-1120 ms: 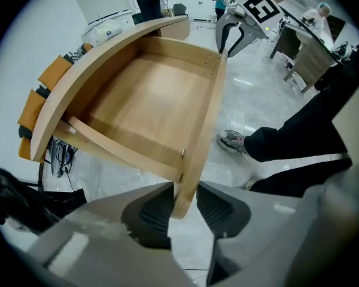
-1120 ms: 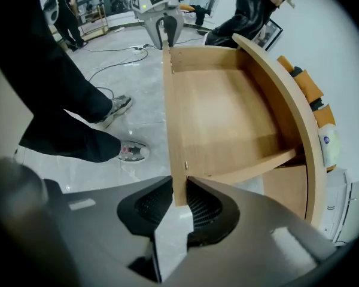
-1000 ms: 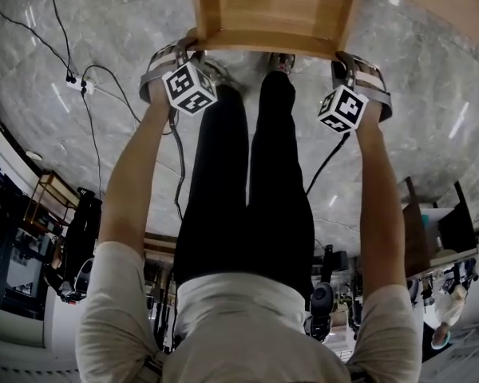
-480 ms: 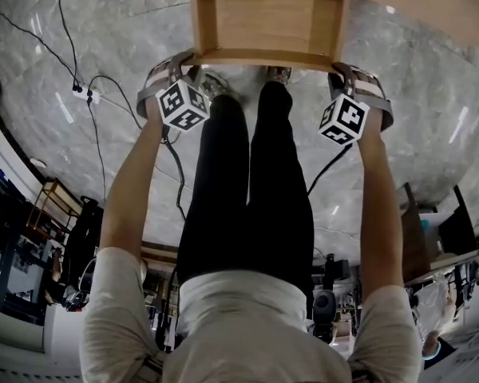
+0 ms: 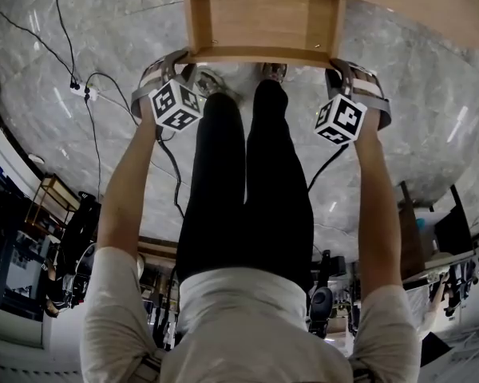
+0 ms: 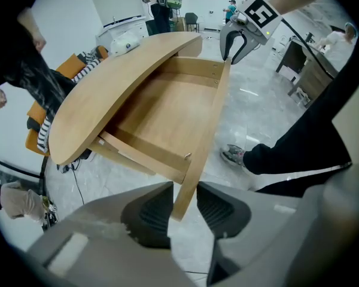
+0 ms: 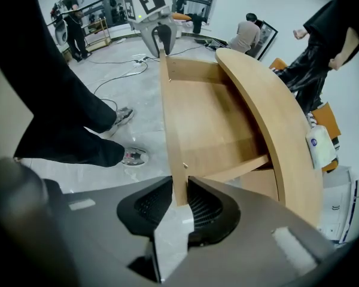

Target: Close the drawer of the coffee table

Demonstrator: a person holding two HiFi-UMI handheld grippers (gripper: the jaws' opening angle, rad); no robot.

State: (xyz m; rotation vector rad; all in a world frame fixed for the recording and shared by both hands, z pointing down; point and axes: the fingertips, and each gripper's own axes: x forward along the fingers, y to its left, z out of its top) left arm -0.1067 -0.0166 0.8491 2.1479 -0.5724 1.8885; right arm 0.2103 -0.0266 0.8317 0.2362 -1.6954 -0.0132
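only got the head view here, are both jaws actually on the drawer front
Observer: The right gripper is: its jaws are closed on one end of the front panel.
Operator: and the left
Observer: The left gripper has the panel's other end between its jaws. The panel sits slanted there and seems to touch both.
Operator: anything on the table top
Observer: One white object lies on the top, near the edge away from the drawer.
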